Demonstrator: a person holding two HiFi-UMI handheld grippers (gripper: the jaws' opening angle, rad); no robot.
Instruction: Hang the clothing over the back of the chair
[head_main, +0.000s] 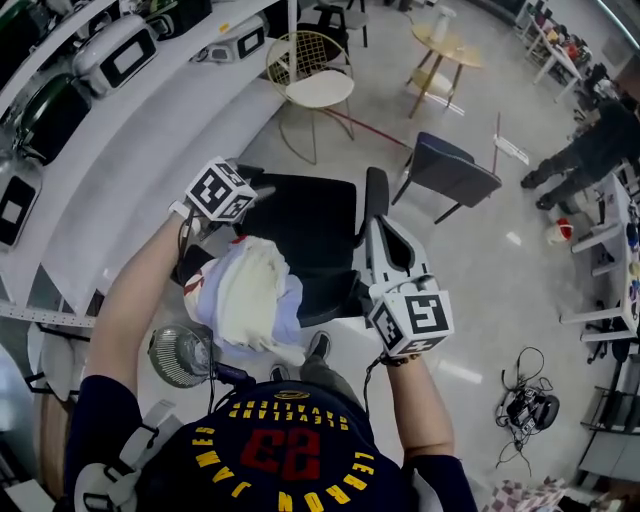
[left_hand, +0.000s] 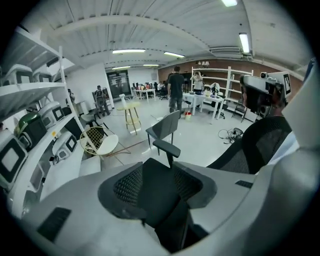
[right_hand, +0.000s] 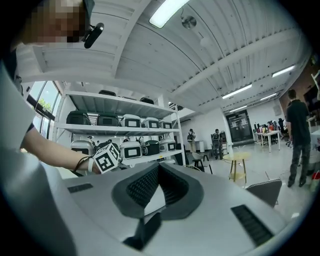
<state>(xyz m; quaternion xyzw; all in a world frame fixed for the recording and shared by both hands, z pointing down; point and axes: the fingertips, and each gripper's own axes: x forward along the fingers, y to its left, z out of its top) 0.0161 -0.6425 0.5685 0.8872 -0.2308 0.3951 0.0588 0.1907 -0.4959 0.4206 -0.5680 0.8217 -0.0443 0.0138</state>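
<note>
A black office chair (head_main: 305, 225) stands right in front of me. A bunched white and pale blue garment (head_main: 250, 295) lies over its near edge, where the chair's back is. My left gripper (head_main: 262, 190) is just beyond the garment, over the seat, with nothing held. In the left gripper view the left gripper (left_hand: 157, 175) is open, with the black seat (left_hand: 160, 190) showing in the gap and the mesh back (left_hand: 255, 150) to the right. My right gripper (head_main: 378, 225) hovers by the chair's right armrest (head_main: 375, 195). Seen from its own camera, the right gripper (right_hand: 159, 167) is shut and empty.
White shelving (head_main: 130, 130) with several appliances runs along the left. Beyond the chair stand a gold wire chair (head_main: 312, 85), a dark grey chair (head_main: 455, 172) and a round wooden table (head_main: 445, 45). A person (head_main: 590, 150) stands at the right; cables (head_main: 525, 405) lie on the floor.
</note>
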